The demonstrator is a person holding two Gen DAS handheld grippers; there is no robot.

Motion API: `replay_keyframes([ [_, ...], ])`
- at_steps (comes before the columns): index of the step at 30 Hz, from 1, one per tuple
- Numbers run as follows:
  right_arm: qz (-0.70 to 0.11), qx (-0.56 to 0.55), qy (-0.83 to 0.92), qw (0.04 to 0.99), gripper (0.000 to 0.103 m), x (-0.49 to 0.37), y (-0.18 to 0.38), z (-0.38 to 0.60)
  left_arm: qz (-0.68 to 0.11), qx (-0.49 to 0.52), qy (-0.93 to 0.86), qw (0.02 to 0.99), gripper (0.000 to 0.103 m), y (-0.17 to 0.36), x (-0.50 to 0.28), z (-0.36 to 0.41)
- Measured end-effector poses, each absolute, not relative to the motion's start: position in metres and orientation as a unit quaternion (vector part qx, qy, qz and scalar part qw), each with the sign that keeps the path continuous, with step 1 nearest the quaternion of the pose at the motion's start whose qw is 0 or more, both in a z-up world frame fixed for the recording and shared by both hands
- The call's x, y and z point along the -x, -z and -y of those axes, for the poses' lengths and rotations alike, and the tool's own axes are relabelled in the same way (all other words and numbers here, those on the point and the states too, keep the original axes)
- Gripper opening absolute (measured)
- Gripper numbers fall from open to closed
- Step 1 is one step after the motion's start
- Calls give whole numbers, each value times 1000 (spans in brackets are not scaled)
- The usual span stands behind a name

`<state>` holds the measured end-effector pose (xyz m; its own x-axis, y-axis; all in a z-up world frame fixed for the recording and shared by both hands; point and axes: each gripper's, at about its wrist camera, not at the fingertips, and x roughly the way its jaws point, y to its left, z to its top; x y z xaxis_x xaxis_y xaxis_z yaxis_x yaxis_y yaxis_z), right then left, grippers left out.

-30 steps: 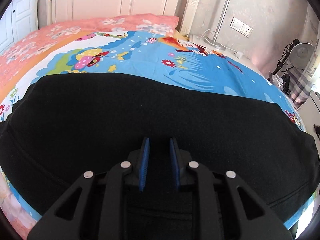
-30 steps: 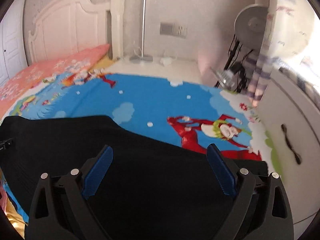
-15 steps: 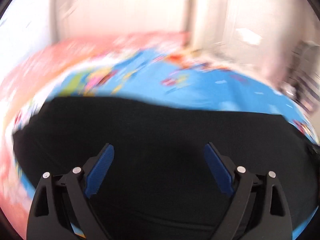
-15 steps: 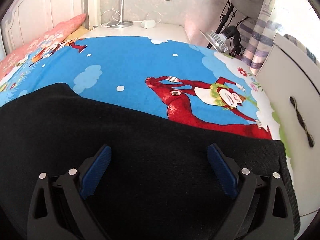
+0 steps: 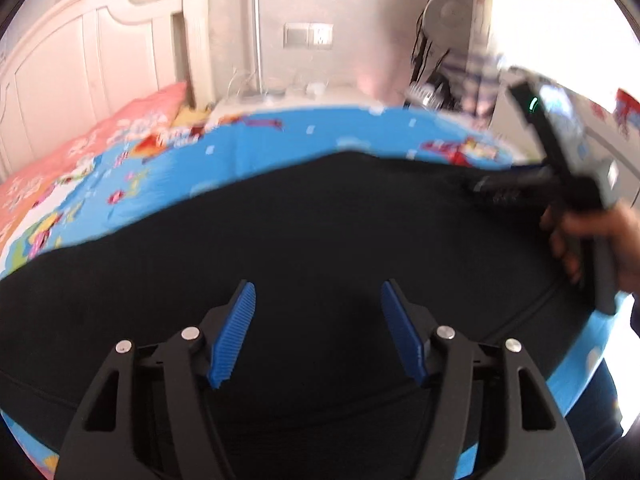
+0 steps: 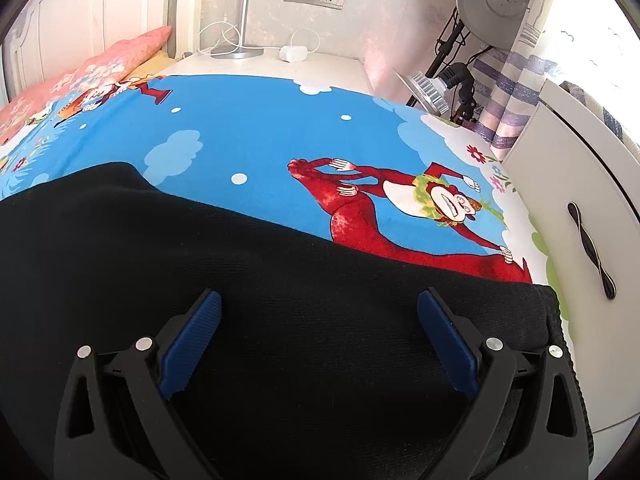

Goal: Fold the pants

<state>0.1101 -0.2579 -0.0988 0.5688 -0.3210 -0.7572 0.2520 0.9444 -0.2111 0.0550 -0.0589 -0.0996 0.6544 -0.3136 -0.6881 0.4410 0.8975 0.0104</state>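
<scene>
Black pants (image 5: 304, 232) lie flat across the near edge of the bed, on a blue cartoon sheet (image 5: 280, 140). My left gripper (image 5: 318, 308) is open and empty just above the cloth. My right gripper (image 6: 320, 324) is open and empty over the pants (image 6: 280, 300) near their right end, whose ribbed edge (image 6: 554, 320) lies by the bed's corner. The right gripper's body (image 5: 568, 160), held in a hand, shows at the right of the left wrist view.
A white headboard (image 5: 80, 72) and a pink pillow (image 5: 120, 128) are at the far left. A nightstand (image 6: 280, 64) with a lamp base stands behind the bed. A fan (image 6: 504, 0) and a white cabinet (image 6: 580, 208) are at the right.
My left gripper has opened from nearly shut and let go of the cloth, then swung to the right. My right gripper stayed open and moved closer over the pants' right end.
</scene>
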Motion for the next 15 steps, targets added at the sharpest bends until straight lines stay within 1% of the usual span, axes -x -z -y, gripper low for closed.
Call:
replay_keyframes([
  [3, -435, 37, 161, 885, 94, -110, 99, 259, -368, -58, 169, 912, 65, 106, -60, 27],
  [6, -436, 37, 161, 885, 94, -110, 99, 259, -371, -49, 137, 917, 66, 104, -68, -9],
  [7, -436, 37, 161, 885, 94, -110, 99, 259, -371, -50, 119, 920, 67, 102, -70, -20],
  [9, -436, 37, 162, 885, 94, -110, 99, 259, -370, -38, 65, 926, 74, 102, -77, -51],
  [15, -435, 38, 163, 885, 95, -110, 99, 259, -383, 22, -37, 923, 73, 108, -82, -139],
])
